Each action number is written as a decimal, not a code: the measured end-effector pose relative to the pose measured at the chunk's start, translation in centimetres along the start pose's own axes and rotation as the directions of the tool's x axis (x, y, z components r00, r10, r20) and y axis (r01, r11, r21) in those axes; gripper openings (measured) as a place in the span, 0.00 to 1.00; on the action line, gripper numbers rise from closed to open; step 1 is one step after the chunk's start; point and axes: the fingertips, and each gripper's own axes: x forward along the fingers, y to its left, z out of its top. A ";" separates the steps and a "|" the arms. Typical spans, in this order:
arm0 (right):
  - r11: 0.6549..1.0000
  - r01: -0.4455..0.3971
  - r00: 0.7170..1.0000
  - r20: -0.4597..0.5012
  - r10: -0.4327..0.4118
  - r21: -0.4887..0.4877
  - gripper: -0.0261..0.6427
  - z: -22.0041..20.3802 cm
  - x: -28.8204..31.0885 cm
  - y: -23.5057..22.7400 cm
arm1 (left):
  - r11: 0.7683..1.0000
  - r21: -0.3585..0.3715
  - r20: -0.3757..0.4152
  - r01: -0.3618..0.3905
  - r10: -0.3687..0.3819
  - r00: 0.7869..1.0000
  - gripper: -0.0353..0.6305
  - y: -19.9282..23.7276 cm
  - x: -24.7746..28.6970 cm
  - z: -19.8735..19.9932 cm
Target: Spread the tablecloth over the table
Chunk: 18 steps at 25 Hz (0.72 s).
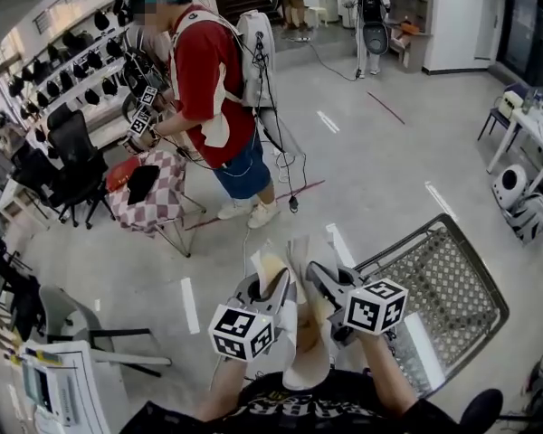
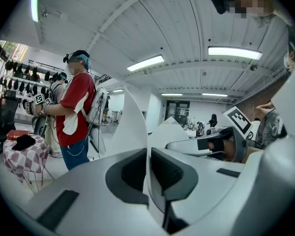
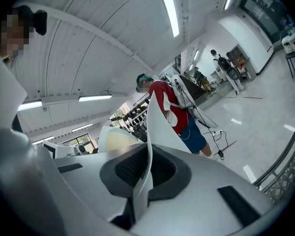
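A white tablecloth (image 1: 305, 355) hangs bunched between my two grippers, low in the head view and close to my body. My left gripper (image 1: 278, 289) is shut on one edge of it; the cloth (image 2: 132, 127) stands up from between the jaws of that gripper (image 2: 148, 157). My right gripper (image 1: 318, 278) is shut on another edge, and a thin fold (image 3: 159, 116) rises between its jaws (image 3: 148, 162). The two grippers are held side by side, nearly touching and pointing forward. A small table (image 1: 152, 204) under a red-and-white checked cover stands far off at the left.
A person in a red shirt (image 1: 210, 84) stands at the checked table, holding grippers over it. A wire shopping cart (image 1: 445, 289) is close on my right. Black office chairs (image 1: 72, 165) and a grey chair (image 1: 68, 319) stand at the left. Cables trail across the floor (image 1: 294, 188).
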 end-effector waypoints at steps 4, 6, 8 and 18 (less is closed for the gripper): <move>0.999 0.032 0.998 0.060 -0.033 0.018 0.06 2.9 -2.4 -3.8 | 0.999 0.026 0.001 0.024 -0.024 1.000 0.10 -1.3 4.3 1.5; 0.998 0.060 0.994 0.090 -0.062 0.034 0.06 3.9 -3.5 -5.6 | 0.998 0.040 -0.007 0.044 -0.043 0.999 0.10 -1.5 6.1 1.8; 0.994 0.093 0.988 0.116 -0.098 0.049 0.06 4.7 -4.5 -7.5 | 0.996 0.056 -0.021 0.067 -0.066 0.998 0.10 -1.7 7.9 1.9; 0.964 0.239 0.940 0.221 -0.259 0.114 0.06 9.1 -7.1 -14.5 | 0.966 0.091 -0.088 0.242 -0.234 0.968 0.10 -3.5 17.2 3.3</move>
